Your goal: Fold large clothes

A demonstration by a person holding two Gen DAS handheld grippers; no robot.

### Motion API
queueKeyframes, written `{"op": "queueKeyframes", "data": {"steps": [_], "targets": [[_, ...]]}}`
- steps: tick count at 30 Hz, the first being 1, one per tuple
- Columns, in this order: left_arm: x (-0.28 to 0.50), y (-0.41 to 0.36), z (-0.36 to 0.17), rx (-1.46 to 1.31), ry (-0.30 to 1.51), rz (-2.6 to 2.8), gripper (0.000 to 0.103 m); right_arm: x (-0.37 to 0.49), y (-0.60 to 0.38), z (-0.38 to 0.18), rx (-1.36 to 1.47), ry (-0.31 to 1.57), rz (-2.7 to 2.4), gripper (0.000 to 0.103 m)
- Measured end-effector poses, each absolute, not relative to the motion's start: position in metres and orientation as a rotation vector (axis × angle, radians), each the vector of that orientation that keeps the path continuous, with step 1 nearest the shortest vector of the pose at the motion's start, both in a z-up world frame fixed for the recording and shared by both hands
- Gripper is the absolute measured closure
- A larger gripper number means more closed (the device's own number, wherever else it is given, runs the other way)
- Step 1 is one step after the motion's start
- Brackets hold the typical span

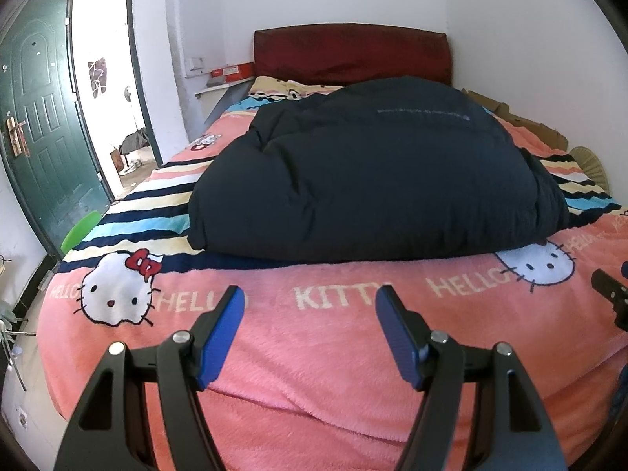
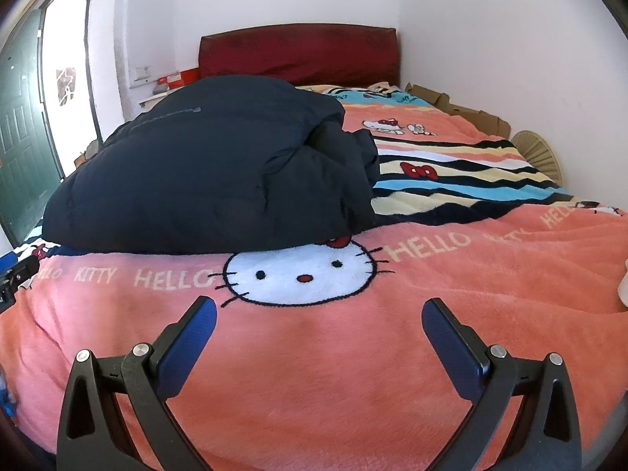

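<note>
On the bed, over a fuzzy pink Hello Kitty blanket (image 1: 314,353) with navy, cream and turquoise stripes, lies a bulky dark navy padded jacket (image 1: 369,180), folded into a thick rounded bundle. Beyond the jacket stands a dark red padded headboard (image 1: 351,53) against the white wall. Nearer than the jacket, the left claw (image 1: 310,302) hangs over the bare pink blanket with its blue-padded fingers spread wide, pinching nothing and well short of the jacket's near edge. Right of the jacket's near corner, the right claw (image 2: 318,312) is likewise spread wide and empty above the blanket, just short of a large white cat face (image 2: 300,274) that the jacket's edge partly overlaps. Far left of the jacket, a green panelled door (image 1: 37,117) stands open.
</note>
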State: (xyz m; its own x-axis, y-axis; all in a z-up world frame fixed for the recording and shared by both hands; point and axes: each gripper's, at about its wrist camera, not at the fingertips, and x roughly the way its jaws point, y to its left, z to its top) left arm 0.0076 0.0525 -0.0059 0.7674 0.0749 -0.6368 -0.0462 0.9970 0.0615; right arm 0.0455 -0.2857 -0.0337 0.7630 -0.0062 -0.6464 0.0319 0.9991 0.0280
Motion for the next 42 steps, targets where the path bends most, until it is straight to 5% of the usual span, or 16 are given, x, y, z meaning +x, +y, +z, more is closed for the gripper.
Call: {"op": "queueKeyframes", "data": {"steps": [42], "targets": [[0.007, 0.057, -0.012, 0.015, 0.68, 0.053, 0.035, 0.044, -0.273, -0.035, 0.015, 0.718, -0.023, 0.0]]}}
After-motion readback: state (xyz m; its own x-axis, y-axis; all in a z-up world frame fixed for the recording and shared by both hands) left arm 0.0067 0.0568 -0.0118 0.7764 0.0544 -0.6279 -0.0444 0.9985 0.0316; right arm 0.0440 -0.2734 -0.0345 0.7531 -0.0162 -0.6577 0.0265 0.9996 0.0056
